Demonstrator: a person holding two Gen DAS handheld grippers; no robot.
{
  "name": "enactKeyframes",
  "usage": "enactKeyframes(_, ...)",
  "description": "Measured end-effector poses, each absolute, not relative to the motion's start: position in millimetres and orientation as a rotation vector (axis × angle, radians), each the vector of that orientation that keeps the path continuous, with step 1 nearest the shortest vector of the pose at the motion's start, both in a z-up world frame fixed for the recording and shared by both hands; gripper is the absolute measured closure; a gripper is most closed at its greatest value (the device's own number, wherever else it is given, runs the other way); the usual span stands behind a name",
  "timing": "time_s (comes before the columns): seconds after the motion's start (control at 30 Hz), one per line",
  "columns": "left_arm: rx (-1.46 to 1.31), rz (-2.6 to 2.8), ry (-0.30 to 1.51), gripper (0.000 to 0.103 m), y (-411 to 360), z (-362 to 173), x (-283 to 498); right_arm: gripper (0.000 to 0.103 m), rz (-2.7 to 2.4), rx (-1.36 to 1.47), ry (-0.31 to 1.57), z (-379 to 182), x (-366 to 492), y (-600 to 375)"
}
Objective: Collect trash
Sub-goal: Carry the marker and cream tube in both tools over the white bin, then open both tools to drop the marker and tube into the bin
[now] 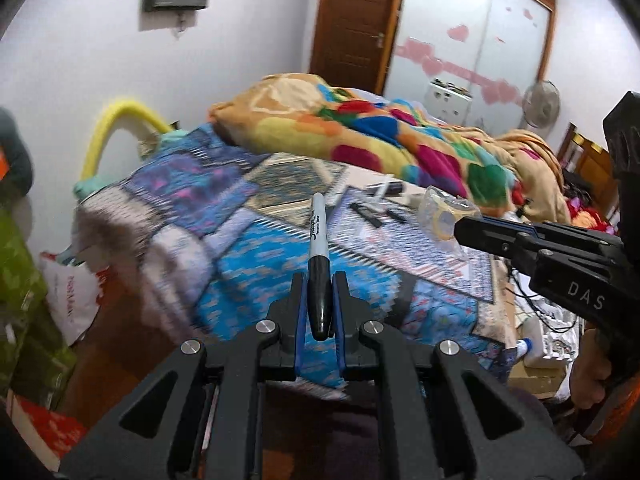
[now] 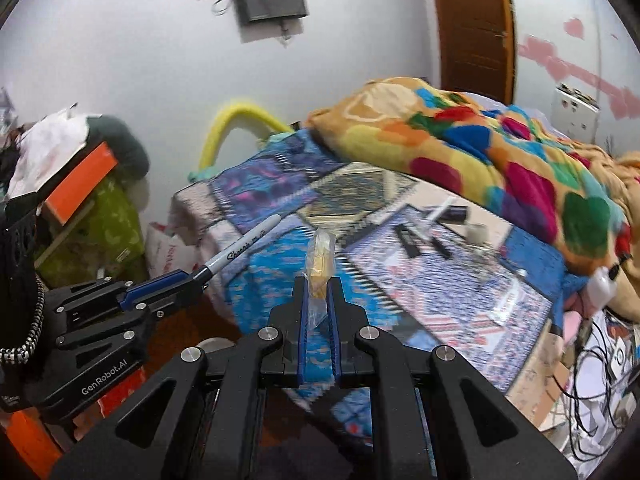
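My left gripper (image 1: 319, 280) is shut on a black Sharpie marker (image 1: 319, 240), whose cap end sticks out forward over the bed. From the right wrist view the same gripper (image 2: 192, 278) comes in from the left with the marker (image 2: 244, 246) slanting up to the right. My right gripper (image 2: 318, 284) is shut on a clear plastic wrapper with something yellow inside (image 2: 319, 258). In the left wrist view that gripper (image 1: 460, 232) enters from the right, pinching the wrapper (image 1: 442, 212). Both hover above the patchwork quilt (image 1: 256, 256). Small black pieces (image 2: 408, 240) and a white-and-black item (image 1: 386, 188) lie on the quilt.
A colourful blanket (image 1: 384, 136) is heaped at the far side of the bed. A white plastic bag (image 1: 72, 296) lies on the floor by the bed's left corner, near green boxes (image 2: 104, 232) and an orange box (image 2: 80, 184). Cables and papers (image 2: 600, 380) clutter the right.
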State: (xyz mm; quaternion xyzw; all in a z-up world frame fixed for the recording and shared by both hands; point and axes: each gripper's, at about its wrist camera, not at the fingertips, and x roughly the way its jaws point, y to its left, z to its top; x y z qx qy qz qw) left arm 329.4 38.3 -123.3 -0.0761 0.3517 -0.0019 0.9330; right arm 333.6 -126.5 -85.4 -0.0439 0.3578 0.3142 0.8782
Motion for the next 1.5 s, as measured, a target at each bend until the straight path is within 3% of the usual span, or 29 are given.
enactKeyframes(0.37,-0.236,0.175,0.793,0.092,143.0,-174.0,281.4,0.094,0.802,-0.193,0.838,-124.8,310.3,-13.8)
enactKeyframes(1.1,-0.517,0.371,1.212,0.092,262.9,-397.5,275.7,0.094,0.909,-0.432,1.218,-300.9,303.4,132.7)
enactKeyframes(1.5,-0.566,0.369,1.228,0.09,278.0,-414.1,294.0,0.091,0.934,-0.44,1.258,-325.2,315.3,152.7)
